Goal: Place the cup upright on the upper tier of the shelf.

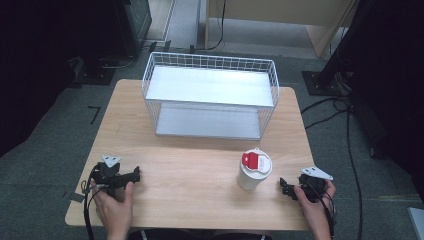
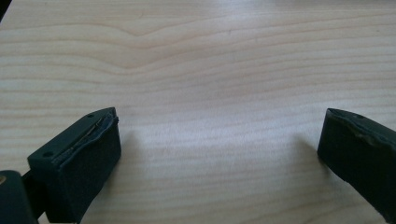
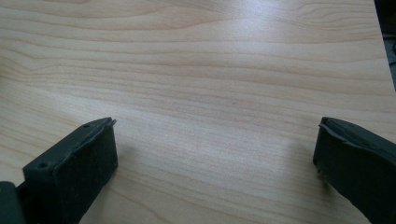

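Observation:
A white cup (image 1: 252, 175) with a white lid and a red tab stands upright on the wooden table (image 1: 200, 160), right of centre near the front. My left gripper (image 1: 131, 176) rests at the front left in a hand, some way left of the cup. My right gripper (image 1: 285, 188) rests at the front right in the other hand, close to the cup's right side but apart from it. In the left gripper view the left gripper (image 2: 219, 135) is open over bare wood. The right gripper (image 3: 217, 140) is open too, over bare wood.
A white wire basket (image 1: 210, 95) with two flat shelves stands at the back middle of the table. Cables (image 1: 345, 130) run over the floor to the right, and dark stands sit at both back corners. The table's right edge (image 3: 380, 42) is near my right gripper.

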Tool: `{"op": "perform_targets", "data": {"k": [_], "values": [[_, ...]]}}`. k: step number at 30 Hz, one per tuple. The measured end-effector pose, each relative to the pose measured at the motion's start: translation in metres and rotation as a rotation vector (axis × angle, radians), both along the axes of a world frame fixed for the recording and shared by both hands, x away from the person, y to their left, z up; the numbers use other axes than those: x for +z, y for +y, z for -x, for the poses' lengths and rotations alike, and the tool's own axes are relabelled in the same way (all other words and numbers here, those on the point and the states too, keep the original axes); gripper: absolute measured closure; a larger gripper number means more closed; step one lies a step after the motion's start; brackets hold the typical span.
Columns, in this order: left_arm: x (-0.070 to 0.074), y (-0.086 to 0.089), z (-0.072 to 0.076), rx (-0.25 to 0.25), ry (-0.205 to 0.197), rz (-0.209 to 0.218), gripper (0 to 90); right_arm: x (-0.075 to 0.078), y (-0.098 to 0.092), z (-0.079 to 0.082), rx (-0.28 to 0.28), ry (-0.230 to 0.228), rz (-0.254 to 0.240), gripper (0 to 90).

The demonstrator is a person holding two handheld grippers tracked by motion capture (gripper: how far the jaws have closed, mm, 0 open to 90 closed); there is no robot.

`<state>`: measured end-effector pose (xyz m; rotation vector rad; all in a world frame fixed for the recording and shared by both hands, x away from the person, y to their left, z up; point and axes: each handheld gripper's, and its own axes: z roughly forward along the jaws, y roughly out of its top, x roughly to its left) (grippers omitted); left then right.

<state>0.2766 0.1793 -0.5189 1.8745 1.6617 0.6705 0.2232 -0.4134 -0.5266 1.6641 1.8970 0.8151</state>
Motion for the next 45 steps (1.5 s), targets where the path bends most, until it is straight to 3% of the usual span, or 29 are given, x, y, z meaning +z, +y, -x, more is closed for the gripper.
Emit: {"op": "perform_targets", "data": {"k": [4, 10, 11, 13, 17, 26, 27, 31, 35, 39, 41, 45], "values": [[0.0, 0.0, 0.0, 0.0, 0.0, 0.0, 0.0, 0.0, 0.001, 0.002, 0.026, -0.001, 0.003, 0.0], [0.0, -0.001, 0.0, 0.01, -0.002, 0.003, 0.0, 0.0, 0.004, 0.009, 0.016, -0.009, 0.012, 0.0], [0.0, -0.001, 0.0, 0.01, -0.002, 0.003, 0.0, 0.001, 0.007, 0.013, 0.039, -0.018, 0.036, 0.0], [0.0, -0.001, 0.0, 0.01, -0.002, 0.003, 0.0, 0.001, 0.008, 0.014, 0.049, -0.019, 0.038, 0.0], [0.0, -0.001, 0.0, 0.01, -0.002, 0.003, 0.0, 0.004, 0.016, 0.02, 0.086, -0.028, -0.012, 0.0], [0.0, -0.002, 0.0, -0.003, -0.002, 0.001, 0.0, 0.011, 0.038, 0.024, 0.169, -0.066, -0.031, 0.0], [0.0, -0.002, 0.0, -0.003, -0.001, 0.001, 0.0, 0.012, 0.045, 0.025, 0.21, -0.078, -0.018, 0.0], [0.0, -0.002, 0.0, -0.003, -0.001, 0.001, 0.0, 0.014, 0.056, 0.025, 0.246, -0.099, -0.026, 0.0], [0.0, -0.002, 0.0, -0.003, -0.001, 0.001, 0.0, 0.017, 0.062, 0.024, 0.248, -0.117, -0.038, 0.0], [0.0, -0.002, 0.0, -0.003, -0.001, 0.001, 0.0, 0.021, 0.074, 0.026, 0.266, -0.15, -0.015, 0.0], [0.0, -0.002, 0.0, -0.003, -0.001, 0.001, 0.0, 0.022, 0.075, 0.026, 0.267, -0.16, -0.029, 0.0], [0.0, -0.002, 0.0, -0.003, -0.001, 0.001, 0.0, 0.026, 0.077, 0.026, 0.277, -0.186, -0.107, 0.0]]}}
